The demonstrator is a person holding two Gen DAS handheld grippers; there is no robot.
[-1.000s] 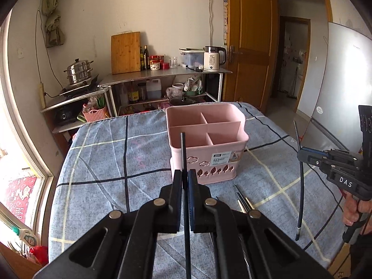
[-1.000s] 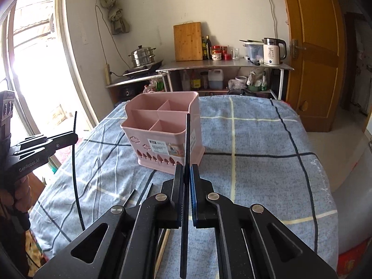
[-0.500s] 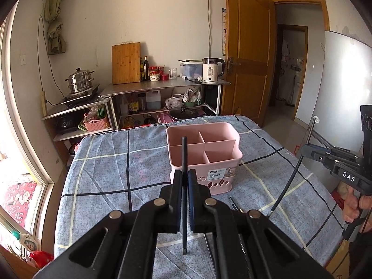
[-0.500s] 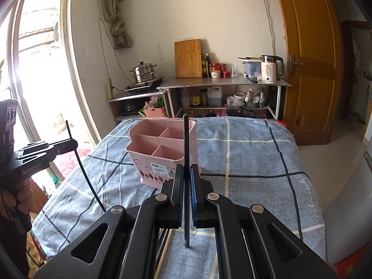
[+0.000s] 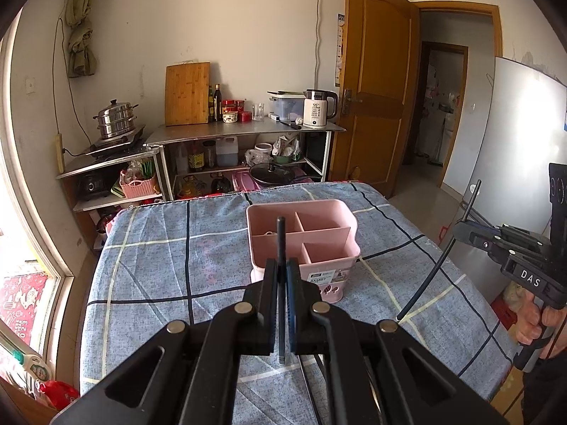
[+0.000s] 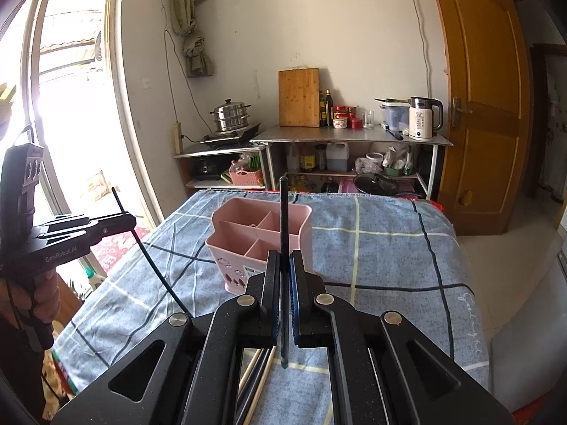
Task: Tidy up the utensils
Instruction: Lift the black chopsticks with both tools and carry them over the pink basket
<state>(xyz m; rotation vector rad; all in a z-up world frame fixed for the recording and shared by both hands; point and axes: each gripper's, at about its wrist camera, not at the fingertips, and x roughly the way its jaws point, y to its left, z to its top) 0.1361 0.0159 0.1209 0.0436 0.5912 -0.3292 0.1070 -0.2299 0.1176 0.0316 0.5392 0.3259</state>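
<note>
Left hand-held gripper (image 5: 281, 283): jaws clamped on black chopstick (image 5: 281, 248), held upright above bench (image 5: 149, 248). Right hand-held gripper (image 6: 283, 276): jaws clamped on second black chopstick (image 6: 283, 219), also upright. Pink utensil basket (image 5: 312, 244) stands on checked blue cloth (image 5: 141, 301) ahead of both grippers, four compartments visible. Loose chopsticks (image 6: 255, 372) lie on cloth beneath right gripper.
</note>
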